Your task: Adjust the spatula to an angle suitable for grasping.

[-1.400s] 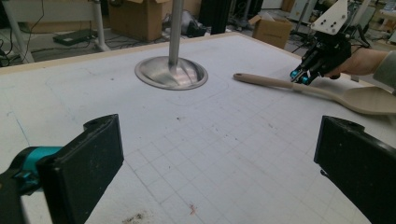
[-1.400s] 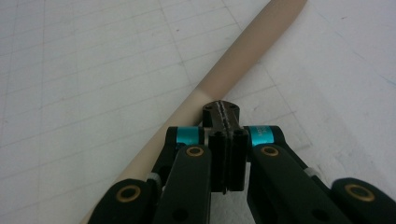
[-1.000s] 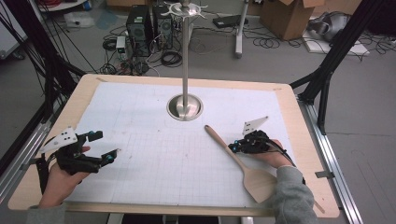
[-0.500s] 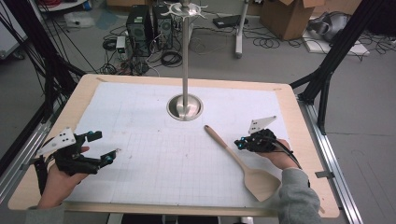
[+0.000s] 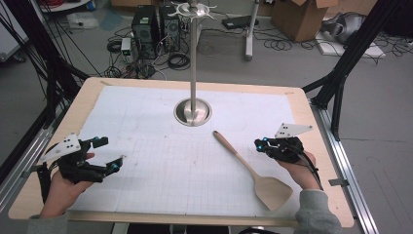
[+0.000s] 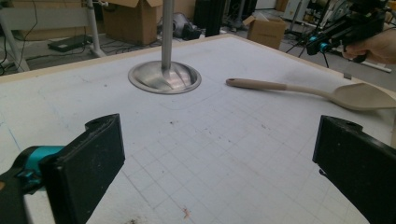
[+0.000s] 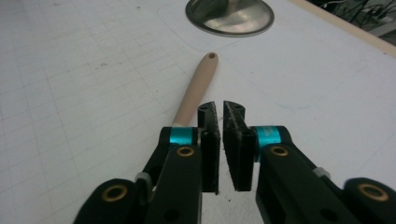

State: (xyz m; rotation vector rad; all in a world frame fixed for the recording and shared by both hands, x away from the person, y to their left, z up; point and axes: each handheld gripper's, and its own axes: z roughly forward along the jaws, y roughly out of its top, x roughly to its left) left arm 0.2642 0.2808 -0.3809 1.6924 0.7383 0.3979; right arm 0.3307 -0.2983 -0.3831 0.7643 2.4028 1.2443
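No readable text, label, brand, number or sign shows on anything here.

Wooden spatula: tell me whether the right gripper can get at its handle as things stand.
Probably yes. The right gripper hovers just above the wooden spatula, nothing between them, but its jaws are nearly shut and must open first.

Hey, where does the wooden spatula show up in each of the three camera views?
High view: wooden spatula lies right of centre on the mat, handle toward the stand's base, blade near the right gripper.
Left gripper view: upper right, blade at the right edge.
Right gripper view: only its handle, centre, running under the tongs.
Shared landmark: the round metal base, just beyond the handle tip in every view.
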